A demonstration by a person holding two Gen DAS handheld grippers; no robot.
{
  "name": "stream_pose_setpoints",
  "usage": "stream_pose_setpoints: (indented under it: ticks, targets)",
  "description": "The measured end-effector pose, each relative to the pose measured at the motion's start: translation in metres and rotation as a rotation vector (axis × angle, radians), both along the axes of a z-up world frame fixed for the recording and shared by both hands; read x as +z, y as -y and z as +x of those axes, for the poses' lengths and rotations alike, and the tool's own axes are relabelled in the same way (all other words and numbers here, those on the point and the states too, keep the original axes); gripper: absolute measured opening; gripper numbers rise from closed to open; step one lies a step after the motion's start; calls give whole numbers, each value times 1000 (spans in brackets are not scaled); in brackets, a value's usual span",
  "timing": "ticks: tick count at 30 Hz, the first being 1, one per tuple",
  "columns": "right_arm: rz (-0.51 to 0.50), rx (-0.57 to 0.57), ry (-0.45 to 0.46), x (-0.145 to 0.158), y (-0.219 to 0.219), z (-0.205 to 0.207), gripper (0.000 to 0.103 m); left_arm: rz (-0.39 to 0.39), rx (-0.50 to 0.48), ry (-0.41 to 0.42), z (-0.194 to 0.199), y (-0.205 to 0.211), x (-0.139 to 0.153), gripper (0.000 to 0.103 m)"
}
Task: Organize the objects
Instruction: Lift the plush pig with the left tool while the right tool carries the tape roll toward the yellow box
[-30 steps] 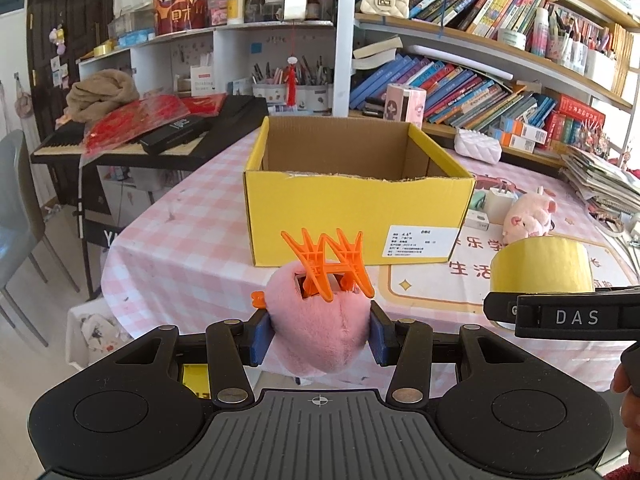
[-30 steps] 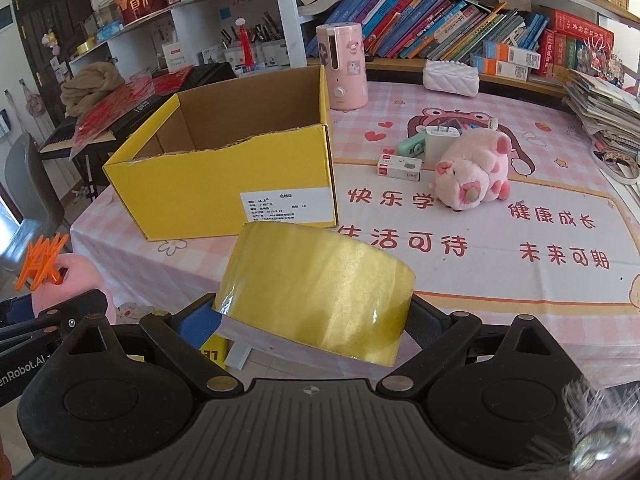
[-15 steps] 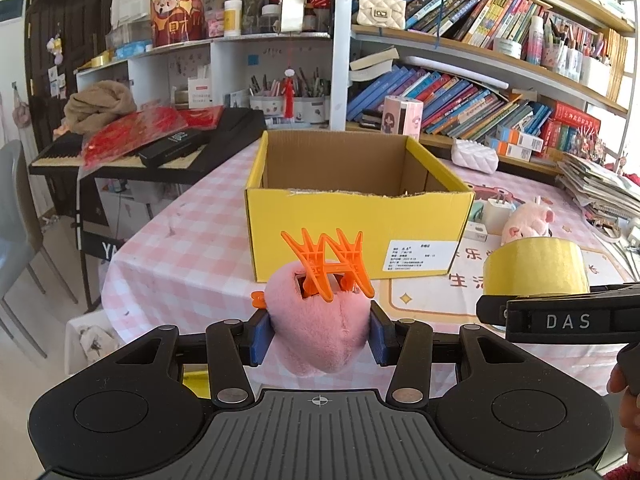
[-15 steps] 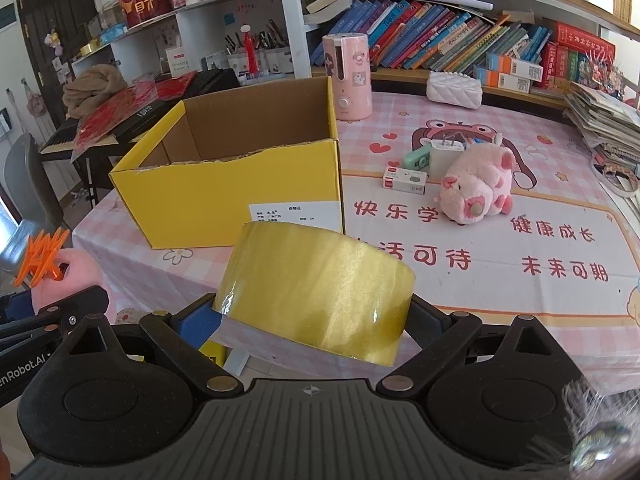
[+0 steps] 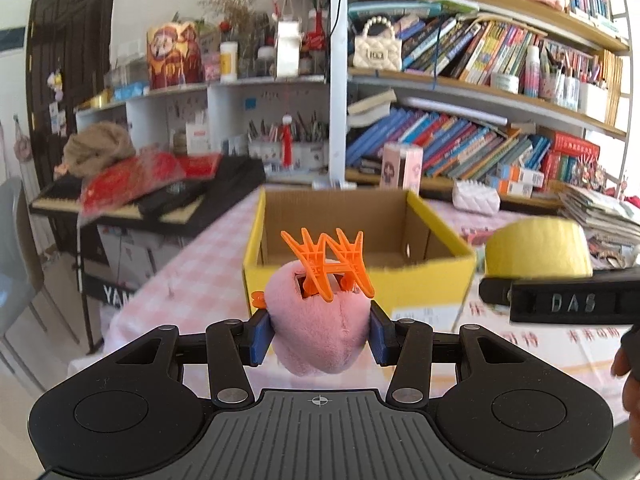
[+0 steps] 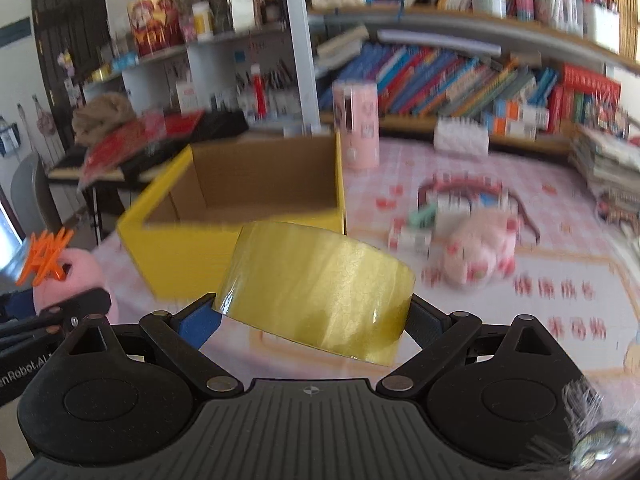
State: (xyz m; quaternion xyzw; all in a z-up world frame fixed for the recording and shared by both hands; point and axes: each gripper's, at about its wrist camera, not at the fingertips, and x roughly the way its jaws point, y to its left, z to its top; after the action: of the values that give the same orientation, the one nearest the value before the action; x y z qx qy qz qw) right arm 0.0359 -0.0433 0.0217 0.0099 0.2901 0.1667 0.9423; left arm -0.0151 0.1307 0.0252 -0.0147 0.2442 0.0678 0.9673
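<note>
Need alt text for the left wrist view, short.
The left tongs grip a pink plush toy with an orange claw clip stuck in its top, held in front of an open yellow cardboard box on a pink checked tablecloth. At right, the right tongs hold a yellow tape roll; cluttered bookshelves fill the background.

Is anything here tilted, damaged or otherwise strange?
The yellow tape roll sits tilted in the right claw, one end lower. The yellow box and pink plush in the left claw look undamaged.
</note>
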Motion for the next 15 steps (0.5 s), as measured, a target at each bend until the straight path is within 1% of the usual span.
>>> stream_pose_setpoints:
  ticks: [3, 6, 11, 15]
  targets:
    - [22, 2, 71, 16, -1, 17, 96, 10, 6, 29, 15, -2, 8, 46]
    - [46, -1, 116, 30, -4, 38, 96, 19, 16, 43, 33, -3, 12, 46]
    - [80, -1, 142, 45, -8, 82, 96, 33, 36, 47, 66, -1, 12, 46]
    - [99, 19, 137, 42, -16, 115, 96, 44, 56, 23, 93, 1, 4, 46]
